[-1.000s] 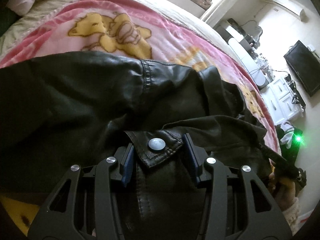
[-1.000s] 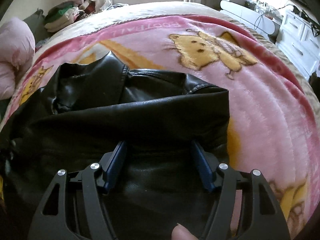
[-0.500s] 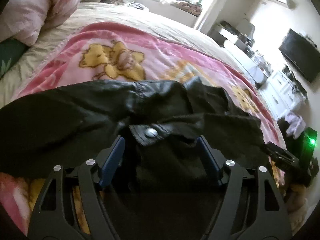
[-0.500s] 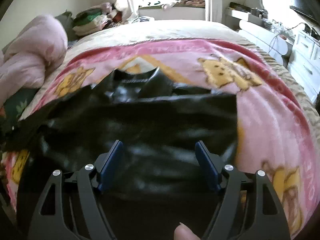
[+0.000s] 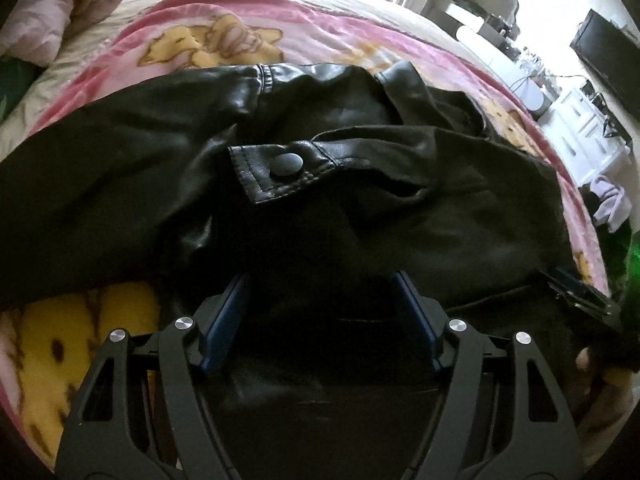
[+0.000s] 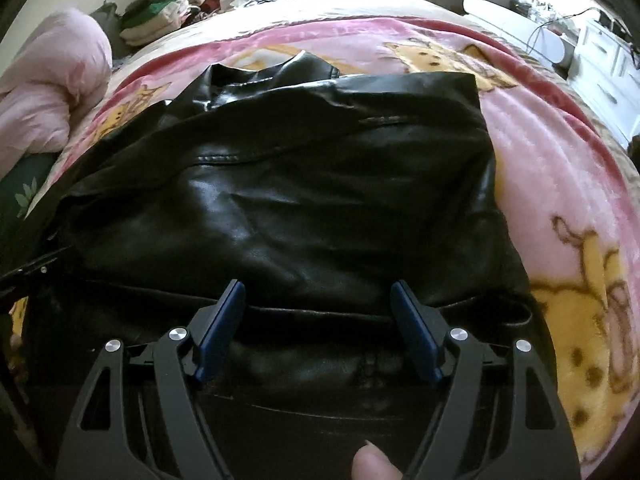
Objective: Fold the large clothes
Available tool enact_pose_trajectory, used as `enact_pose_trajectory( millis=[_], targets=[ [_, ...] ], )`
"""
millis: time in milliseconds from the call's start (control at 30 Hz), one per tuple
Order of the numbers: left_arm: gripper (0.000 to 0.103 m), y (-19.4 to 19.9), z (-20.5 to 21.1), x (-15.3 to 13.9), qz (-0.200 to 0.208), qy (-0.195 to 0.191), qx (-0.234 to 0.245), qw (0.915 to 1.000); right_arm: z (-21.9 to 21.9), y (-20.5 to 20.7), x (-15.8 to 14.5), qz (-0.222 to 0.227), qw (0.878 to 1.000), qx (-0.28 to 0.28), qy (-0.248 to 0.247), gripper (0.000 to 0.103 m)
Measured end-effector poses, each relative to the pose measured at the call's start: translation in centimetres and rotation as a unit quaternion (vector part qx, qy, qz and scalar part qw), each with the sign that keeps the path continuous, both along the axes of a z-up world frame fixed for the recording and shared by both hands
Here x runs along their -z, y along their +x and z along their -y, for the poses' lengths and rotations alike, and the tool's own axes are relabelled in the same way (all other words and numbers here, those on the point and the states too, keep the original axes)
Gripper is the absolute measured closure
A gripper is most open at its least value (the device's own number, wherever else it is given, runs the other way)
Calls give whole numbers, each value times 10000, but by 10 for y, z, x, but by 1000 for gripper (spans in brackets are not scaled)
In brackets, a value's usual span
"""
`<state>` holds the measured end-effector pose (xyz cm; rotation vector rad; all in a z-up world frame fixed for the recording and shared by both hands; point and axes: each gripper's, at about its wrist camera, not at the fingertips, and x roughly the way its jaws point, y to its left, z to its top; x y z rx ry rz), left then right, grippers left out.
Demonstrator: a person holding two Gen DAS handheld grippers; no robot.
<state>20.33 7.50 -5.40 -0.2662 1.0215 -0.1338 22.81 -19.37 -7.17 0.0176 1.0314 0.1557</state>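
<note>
A black leather jacket [image 5: 360, 208] lies folded over on a pink cartoon blanket [image 5: 320, 36] on a bed. A tab with a snap button [image 5: 286, 164] lies on top of it, ahead of my left gripper [image 5: 322, 284]. The left gripper is open and empty, its blue pads just above the jacket's near part. The jacket also fills the right wrist view [image 6: 300, 200], with its collar at the far side. My right gripper [image 6: 318, 292] is open and empty over the jacket's near hem. The other gripper's tip [image 5: 576, 292] shows at the right edge of the left wrist view.
A pink quilt [image 6: 52, 96] is bunched at the bed's left. White drawers [image 5: 588, 136] and a dark screen [image 5: 608, 60] stand to the right of the bed. Folded clothes [image 6: 160, 20] sit beyond the far left corner. The blanket [image 6: 560, 184] is bare to the jacket's right.
My left gripper let go of the tab with the snap button and opened wide, then drew back. The right gripper stayed open and drew back toward the near hem. The jacket now lies flatter.
</note>
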Motion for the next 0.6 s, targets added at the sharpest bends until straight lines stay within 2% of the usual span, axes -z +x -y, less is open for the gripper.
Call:
enact_pose_trajectory(
  millis=[100,200,267,367,467,600],
  targets=[
    [39,-5,-1,-6,21,-61,-14,10000,-2,-8,-10,178,9998,-34,21,23],
    [33,-12,-4,-15,65,-170,-54,9998,-3,-20,-18,276,9994,-60,199,17],
    [21,-16,-5,-19,83,-178,-93,9998,-8,-27,-23,339,9991,-82,242,13],
    [9,-24,-9,-25,169,-209,-176,9995,-18,-36,-31,466,9986,-192,128,6],
    [9,-31,-15,-29,165,-225,-330,9991,-29,-44,-37,564,9980,-281,-29,4],
    [9,-38,-27,-32,146,-184,-501,9985,-44,-52,-45,654,9970,-412,31,4]
  ],
)
